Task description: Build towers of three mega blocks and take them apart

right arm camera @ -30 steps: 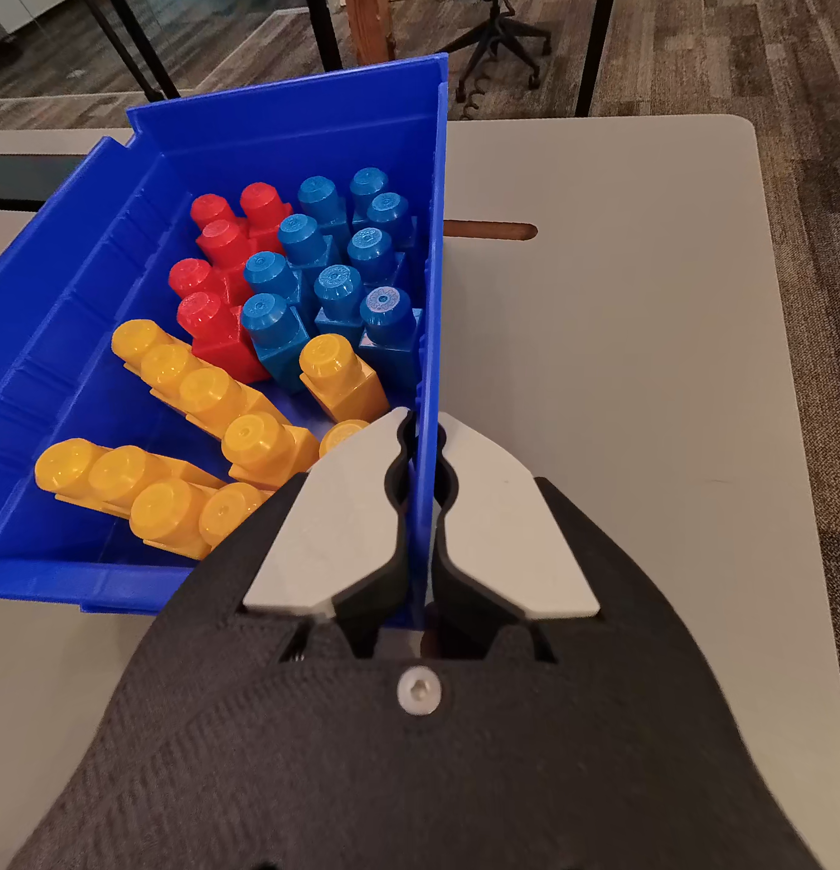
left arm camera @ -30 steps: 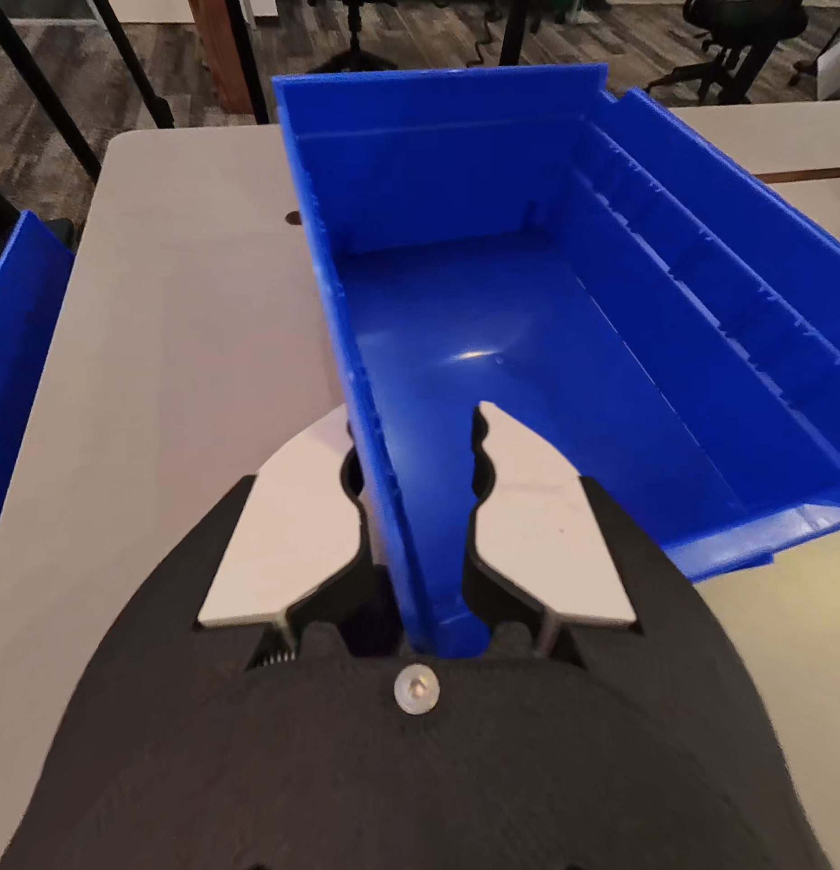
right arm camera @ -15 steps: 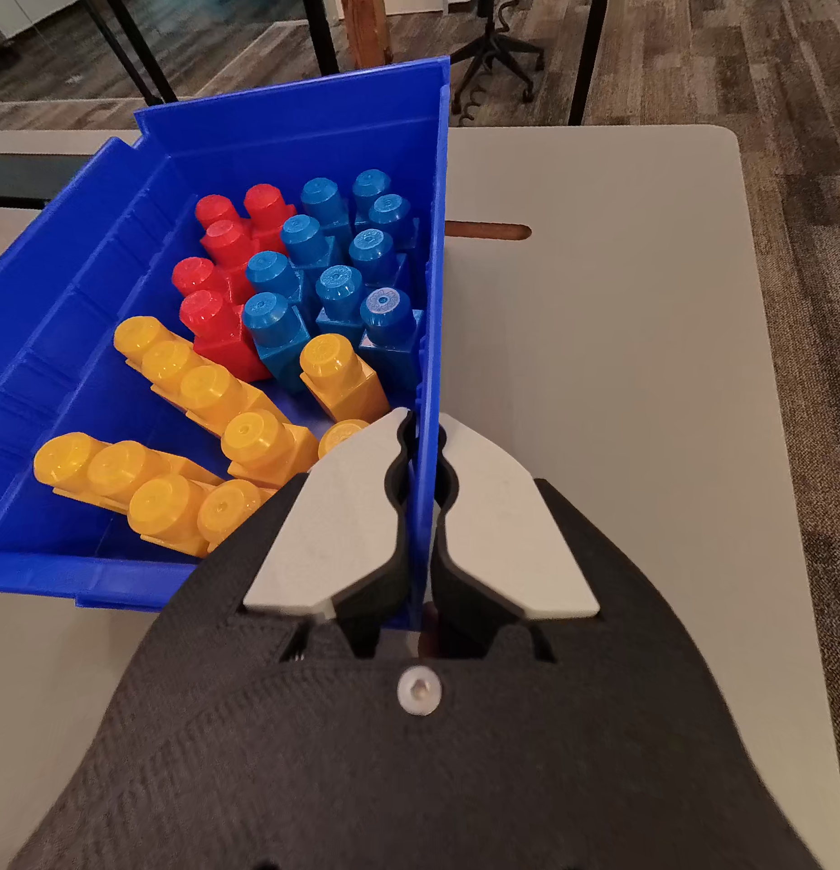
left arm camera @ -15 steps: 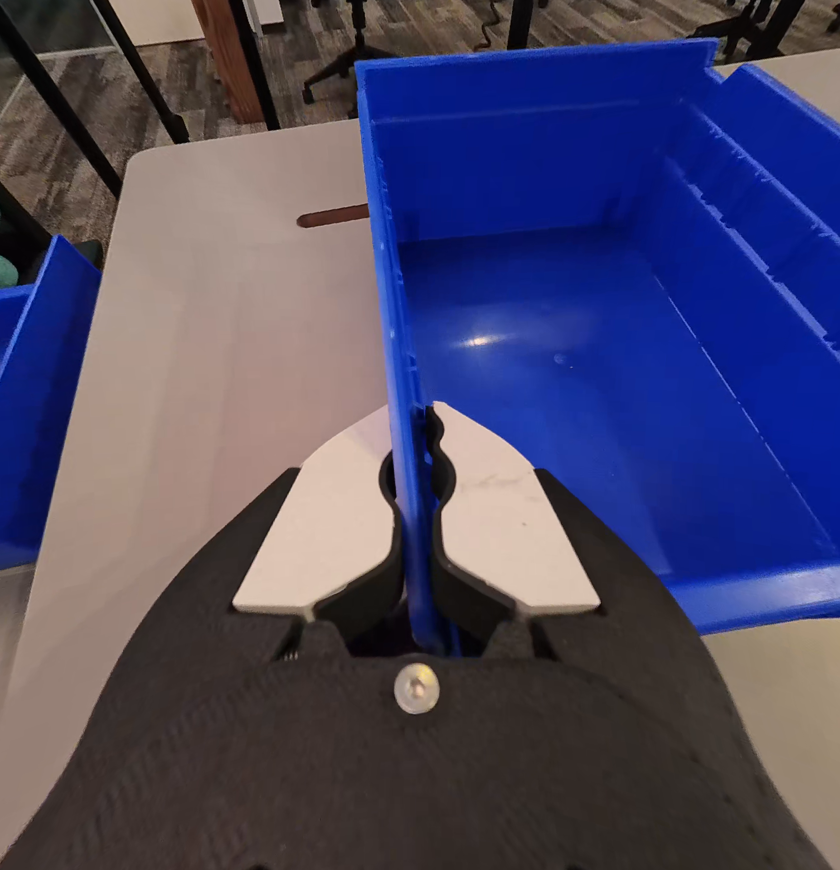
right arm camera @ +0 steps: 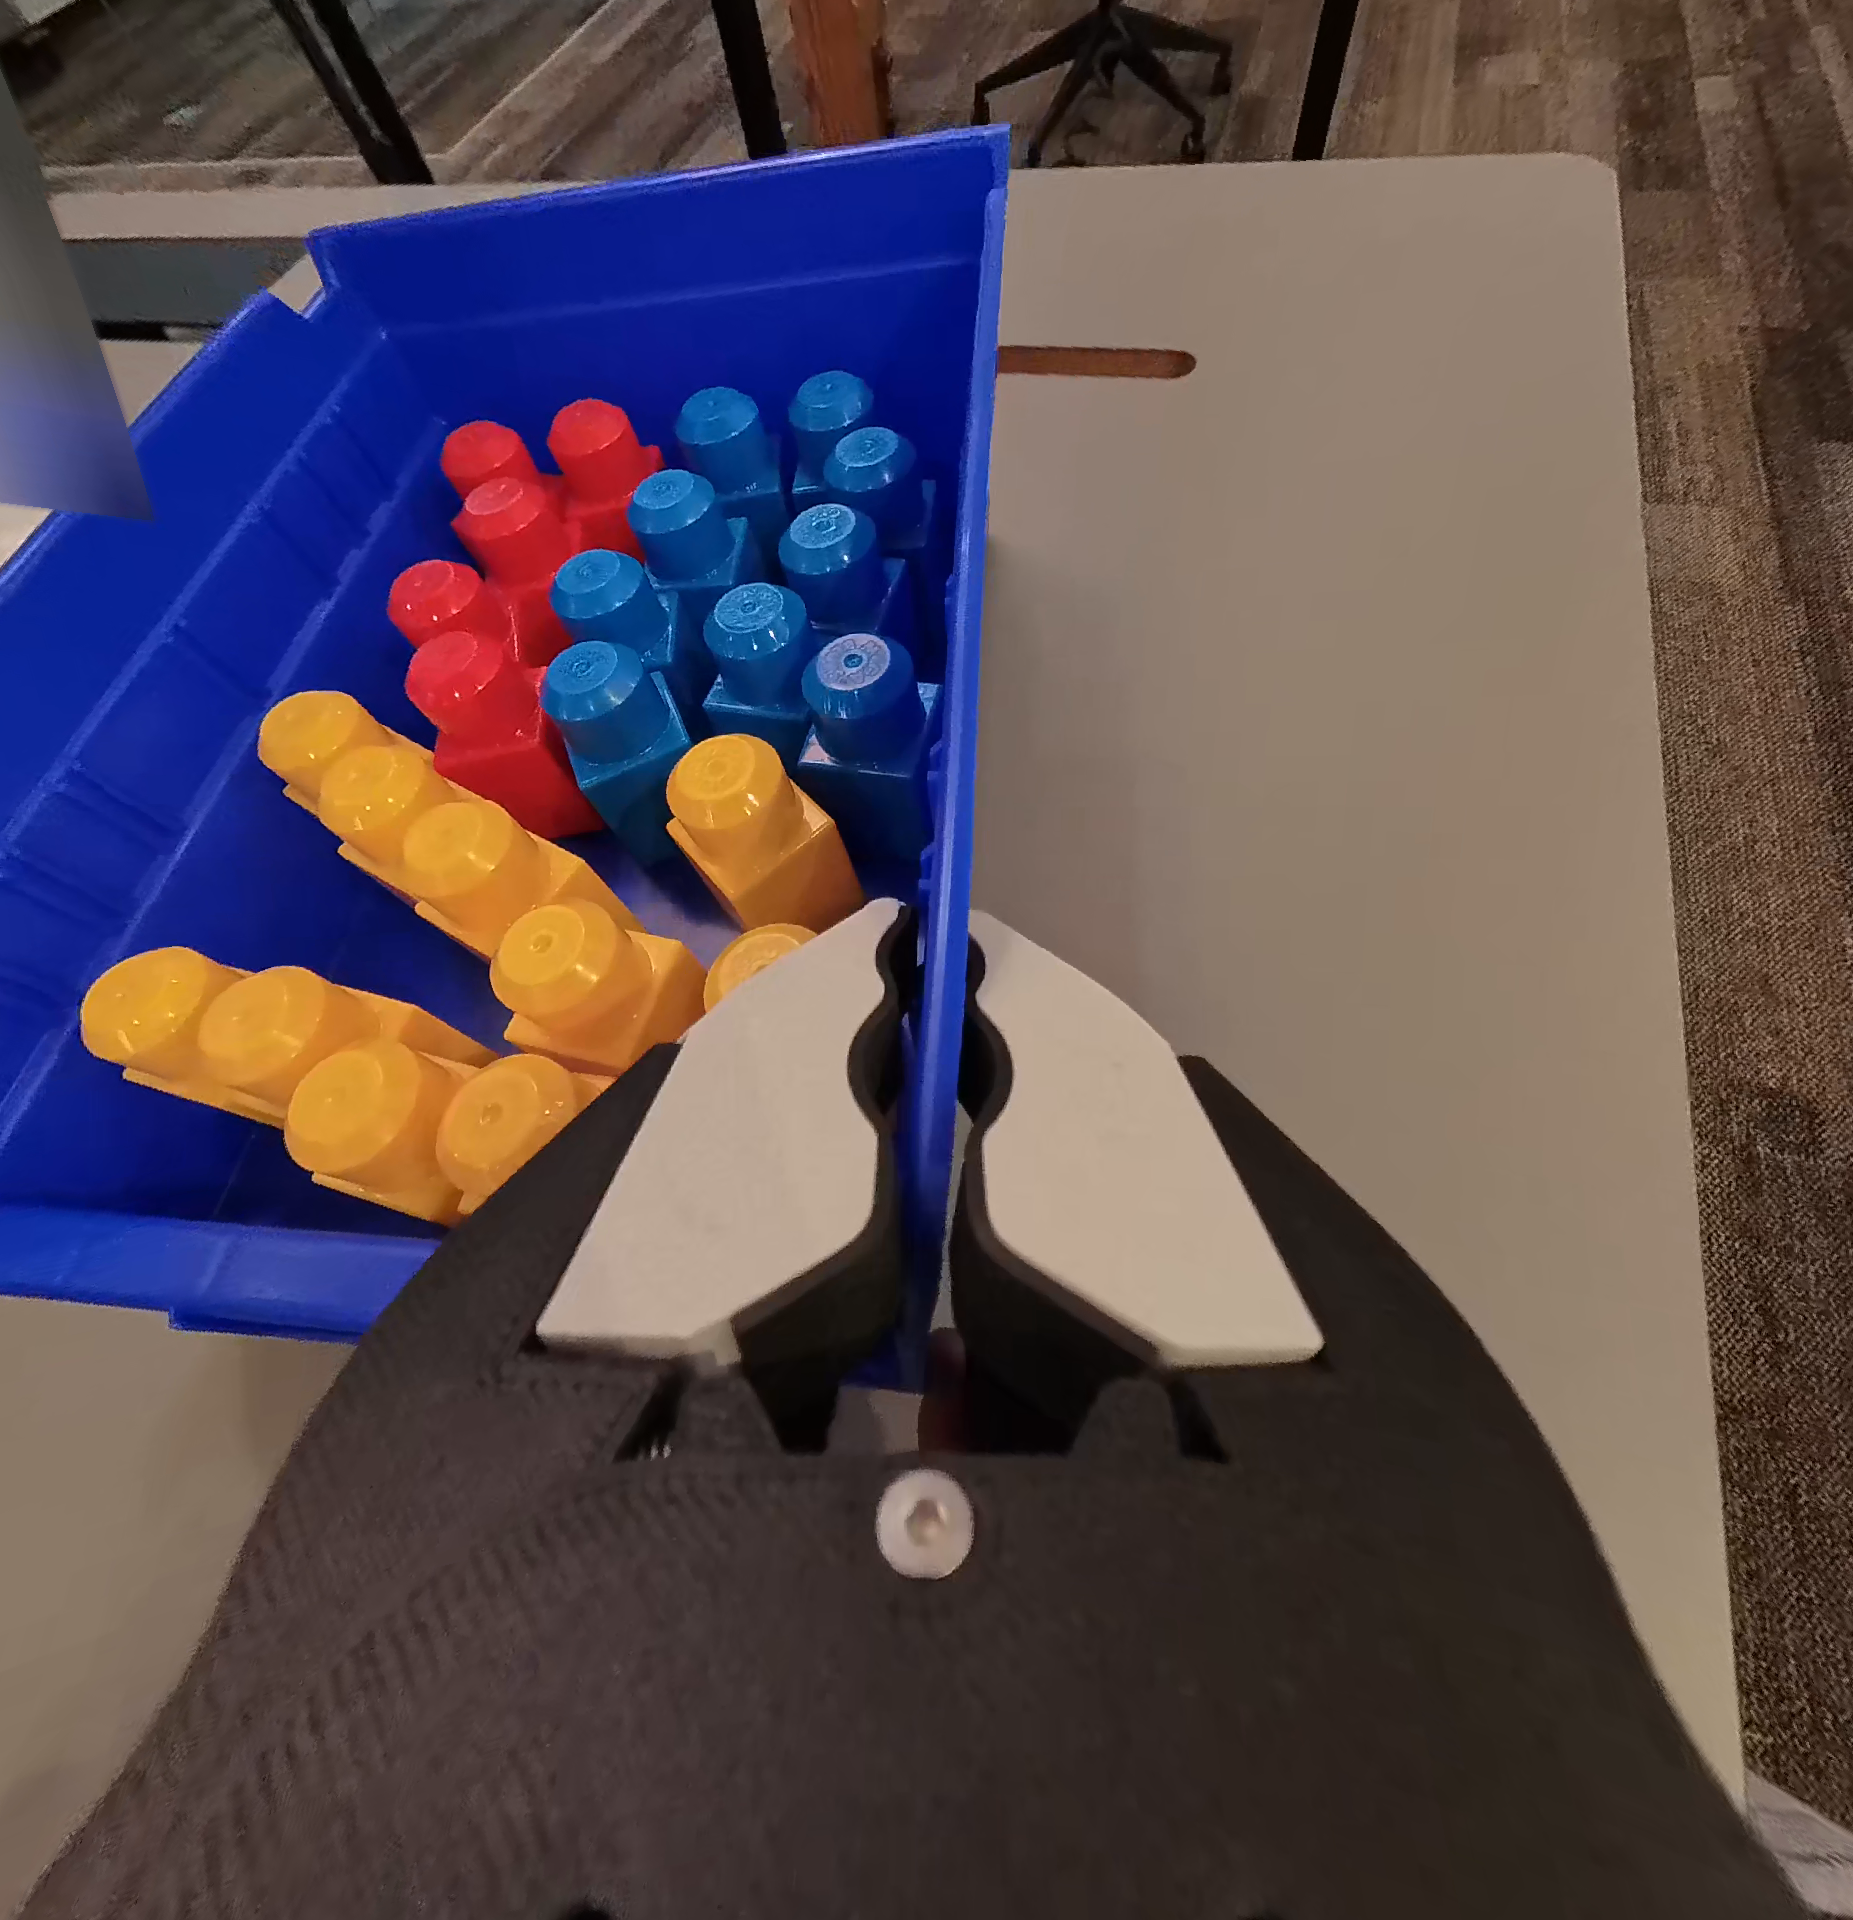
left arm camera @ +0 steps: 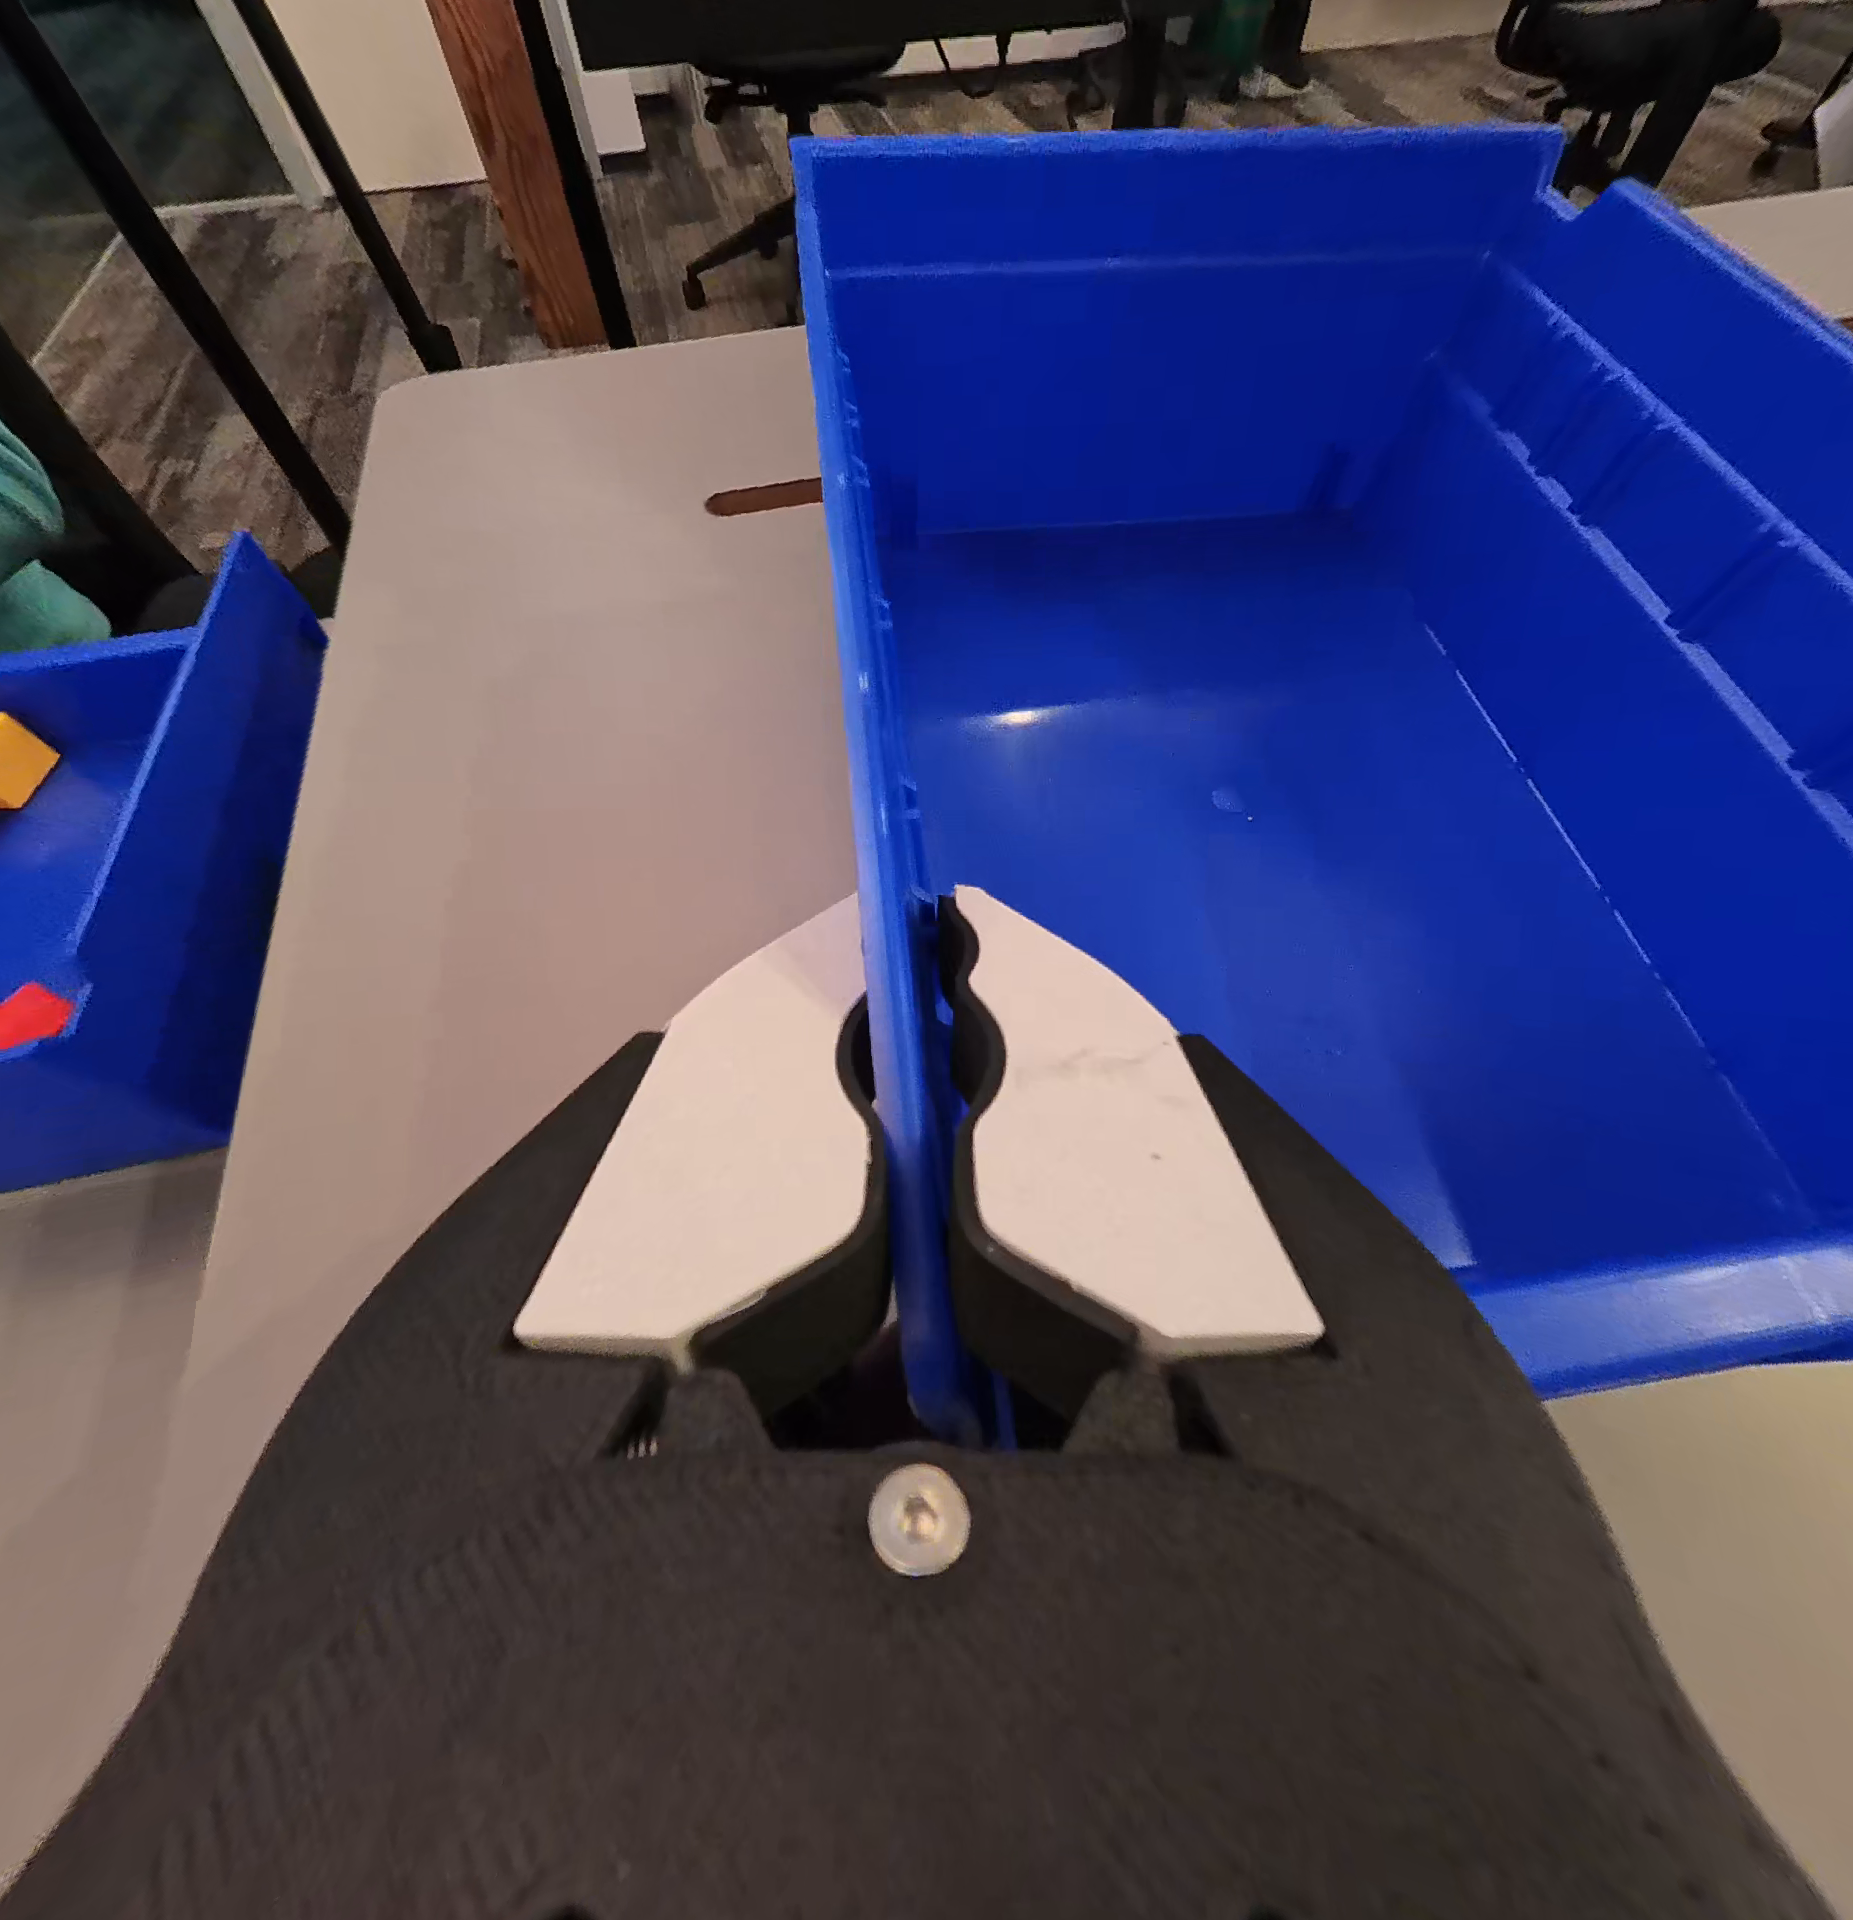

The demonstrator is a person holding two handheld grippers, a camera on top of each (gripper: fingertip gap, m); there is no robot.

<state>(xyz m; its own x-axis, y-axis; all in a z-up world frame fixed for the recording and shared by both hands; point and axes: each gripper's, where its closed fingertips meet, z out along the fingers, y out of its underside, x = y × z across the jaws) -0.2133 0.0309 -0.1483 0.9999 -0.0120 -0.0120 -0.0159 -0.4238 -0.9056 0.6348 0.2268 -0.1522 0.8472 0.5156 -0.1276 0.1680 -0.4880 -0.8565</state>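
Left hand-held gripper (left arm camera: 914,914): both pads pressed on the left side wall of an empty blue plastic bin (left arm camera: 1317,831) resting on the grey table (left arm camera: 548,727). Right hand-held gripper (right arm camera: 937,925): clamped on the right wall of a second blue plastic bin (right arm camera: 641,260). That bin contains the yellow (right arm camera: 579,966), red (right arm camera: 486,717) and blue mega blocks (right arm camera: 756,634), loose and unstacked.

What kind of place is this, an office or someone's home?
Most likely an office or lab workspace. Rolling office chairs stand on carpet-tile floor behind a plain grey table, which holds blue plastic storage bins of the kind used for parts.
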